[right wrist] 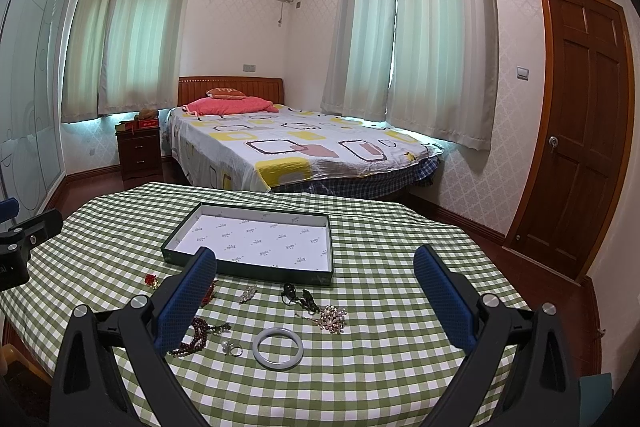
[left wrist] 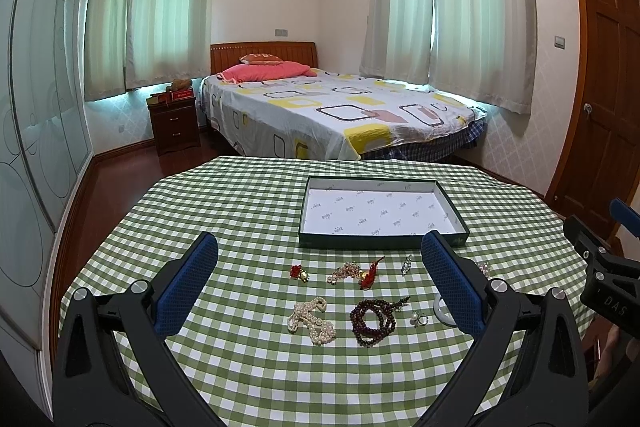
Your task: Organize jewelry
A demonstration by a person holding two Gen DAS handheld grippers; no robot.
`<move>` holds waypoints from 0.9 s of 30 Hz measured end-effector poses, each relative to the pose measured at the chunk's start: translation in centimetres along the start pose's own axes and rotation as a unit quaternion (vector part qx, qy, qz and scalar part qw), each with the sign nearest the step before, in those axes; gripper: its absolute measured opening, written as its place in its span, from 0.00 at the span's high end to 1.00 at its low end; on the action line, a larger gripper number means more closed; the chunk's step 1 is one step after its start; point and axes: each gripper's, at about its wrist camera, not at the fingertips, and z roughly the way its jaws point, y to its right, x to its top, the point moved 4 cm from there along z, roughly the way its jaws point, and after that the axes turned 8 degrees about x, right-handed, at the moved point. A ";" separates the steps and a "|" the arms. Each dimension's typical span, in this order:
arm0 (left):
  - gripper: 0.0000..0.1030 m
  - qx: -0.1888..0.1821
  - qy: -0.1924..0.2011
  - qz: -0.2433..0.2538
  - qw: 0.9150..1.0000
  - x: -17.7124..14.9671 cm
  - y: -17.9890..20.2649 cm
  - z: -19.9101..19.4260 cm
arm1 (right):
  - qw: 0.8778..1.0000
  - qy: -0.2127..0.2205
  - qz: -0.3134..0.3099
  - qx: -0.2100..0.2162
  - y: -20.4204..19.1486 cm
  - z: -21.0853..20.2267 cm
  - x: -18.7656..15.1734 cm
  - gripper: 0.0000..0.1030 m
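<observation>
The worktop [left wrist: 248, 367] carries an empty box [left wrist: 382, 213] at its far side; nothing is stowed yet. Both the left tool [left wrist: 320, 283] and right tool [right wrist: 316, 295] hang wide, holding nothing. Loose in front of the box: pearls [left wrist: 311, 319], beads [left wrist: 372, 317], bangle [right wrist: 278, 348], brooch [right wrist: 331, 319], ring [right wrist: 232, 347]. All are left to move.

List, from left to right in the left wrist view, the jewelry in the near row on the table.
Pearl necklace → dark bead bracelet → pearl ring → white bangle, partly hidden behind the left gripper's finger.
</observation>
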 end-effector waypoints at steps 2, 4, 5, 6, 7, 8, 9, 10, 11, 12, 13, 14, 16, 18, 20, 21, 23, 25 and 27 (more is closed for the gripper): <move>0.04 0.001 -0.005 -0.002 1.000 -0.1 -0.1 0.4 | 1.000 -0.001 -0.001 0.001 -0.3 0.1 0.0 0.06; 0.04 0.001 -0.012 -0.005 1.000 -0.4 -0.3 1.0 | 1.000 -0.004 -0.001 0.003 -0.4 0.5 -0.2 0.06; 0.04 0.002 -0.015 -0.005 1.000 -0.5 -0.4 1.4 | 1.000 -0.005 0.000 0.004 -0.3 0.7 -0.3 0.06; 0.04 0.003 -0.018 -0.005 1.000 -0.8 -0.5 1.8 | 1.000 -0.007 0.001 0.006 -0.3 1.0 -0.5 0.06; 0.04 0.005 -0.019 -0.004 1.000 -0.9 -0.6 2.2 | 1.000 -0.008 0.002 0.009 -0.3 1.3 -0.7 0.06; 0.04 0.008 -0.020 -0.003 1.000 -1.1 -0.7 2.6 | 1.000 -0.009 0.004 0.011 -0.2 1.7 -1.0 0.06; 0.04 0.010 -0.021 -0.001 1.000 -1.5 -0.8 3.1 | 1.000 -0.011 0.005 0.013 -0.1 2.1 -1.3 0.06; 0.04 0.011 -0.022 0.001 1.000 -1.7 -0.8 3.7 | 1.000 -0.012 0.005 0.015 0.0 2.7 -1.7 0.06; 0.04 0.010 -0.026 0.004 1.000 -2.0 -0.9 4.3 | 1.000 -0.013 0.004 0.017 0.1 3.0 -2.0 0.06; 0.04 0.008 -0.032 0.006 0.999 -2.6 -0.9 5.2 | 1.000 -0.015 0.003 0.018 0.2 3.5 -2.5 0.06; 0.04 0.007 -0.037 0.006 0.999 -3.0 -1.0 5.9 | 1.000 -0.019 0.002 0.018 0.3 4.2 -3.0 0.06; 0.04 0.007 -0.043 0.008 0.999 -3.5 -1.0 6.6 | 1.000 -0.024 0.002 0.018 0.4 4.9 -3.6 0.06; 0.04 0.004 -0.062 0.013 0.998 -4.9 -1.1 8.5 | 0.999 -0.042 0.004 0.020 0.6 6.4 -5.0 0.06; 0.04 0.003 -0.085 0.018 0.996 -6.6 -1.2 10.6 | 0.998 -0.055 0.008 0.024 0.8 7.4 -6.0 0.06; 0.04 0.002 -0.110 0.022 0.994 -8.0 -1.1 12.3 | 0.997 -0.071 0.008 0.028 0.8 8.7 -7.4 0.06; 0.04 0.002 -0.123 0.022 0.992 -8.6 -1.1 13.0 | 0.996 -0.079 0.008 0.030 0.8 9.2 -7.8 0.06; 0.04 0.000 -0.148 0.020 0.989 -9.7 -1.1 14.4 | 0.995 -0.098 0.010 0.035 0.7 10.5 -8.8 0.06; 0.04 -0.001 -0.172 0.019 0.985 -10.6 -1.1 15.9 | 0.993 -0.113 0.013 0.040 0.7 11.5 -9.9 0.06; 0.04 0.000 -0.185 0.021 0.982 -11.2 -1.0 17.0 | 0.991 -0.125 0.017 0.048 0.6 12.2 -10.5 0.06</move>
